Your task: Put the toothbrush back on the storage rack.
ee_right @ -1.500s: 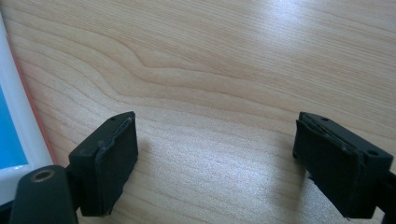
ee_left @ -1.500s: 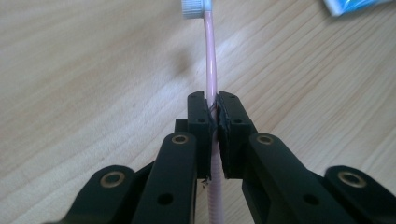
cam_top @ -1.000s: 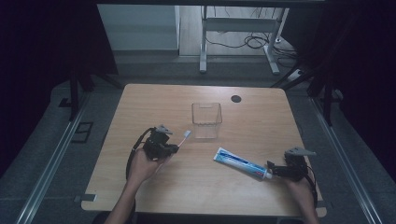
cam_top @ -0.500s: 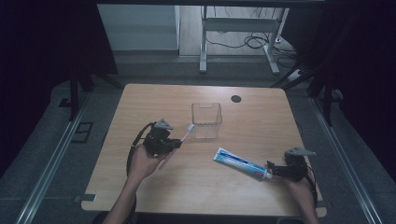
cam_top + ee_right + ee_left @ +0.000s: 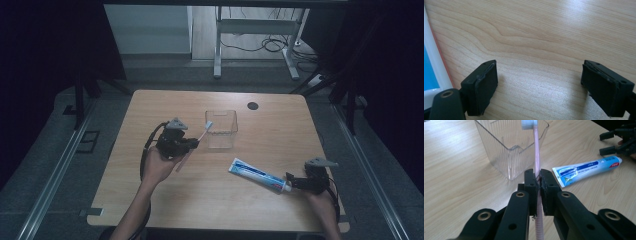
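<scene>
Clamping the pink toothbrush [image 5: 537, 157] mid-handle, the left gripper [image 5: 192, 145] holds its bristle head at the clear container [image 5: 221, 129] rim; next probably lowering it inside. Right gripper [image 5: 295, 182], jaws apart, rests by the toothpaste [image 5: 258, 175] on the surface [image 5: 280, 130].

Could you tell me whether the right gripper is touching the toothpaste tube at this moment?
Apart. In the right gripper view, the right gripper has its jaws wide open over bare table, with the toothpaste tube lying off beside one jaw, nothing between them.
</scene>
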